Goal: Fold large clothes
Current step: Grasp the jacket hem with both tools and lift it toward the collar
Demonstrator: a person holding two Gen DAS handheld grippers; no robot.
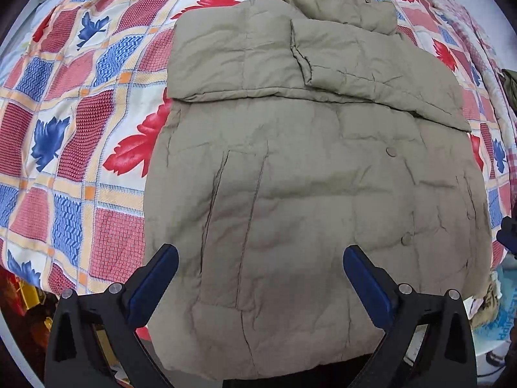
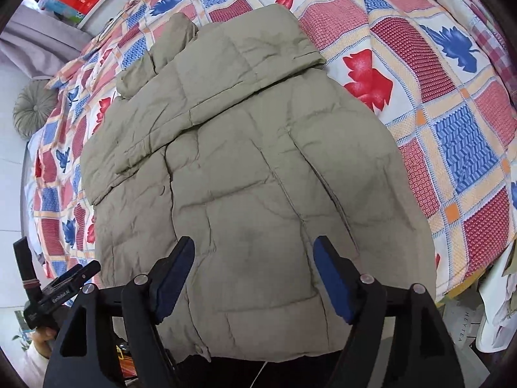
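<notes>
Jacket: a large khaki padded jacket (image 1: 307, 187) lies flat on the bed, front side up, hem toward the cameras and collar (image 1: 339, 9) at the far end — laid out this way so the folds can run along its length
Sleeves: both appear already brought across the chest, one sleeve (image 1: 371, 74) overlapping the other; that squares the upper half into a block and keeps loose ends out of the next fold
Bedspread: the checked leaf-print bedspread (image 1: 80, 113) carries the jacket on all sides, so there is room to turn the cloth over without it sliding off
Hem: the hem (image 2: 258, 346) hangs right at the near bed edge, probably so the tongs can slip under it
Left tongs: the left tongs (image 1: 260, 260) hover over the lower left part of the jacket, spread wide and holding nothing
Right tongs: the right tongs (image 2: 253, 250) hover over the lower middle, likewise spread wide and empty; the other tool's body shows at the left rim of this view
Stage: judging by the crossed sleeves, the sleeve folds are done — the bottom-to-top fold looks like the step ahead
Risk: the padding is puffy and may spring back open if pinched too shallowly
</notes>
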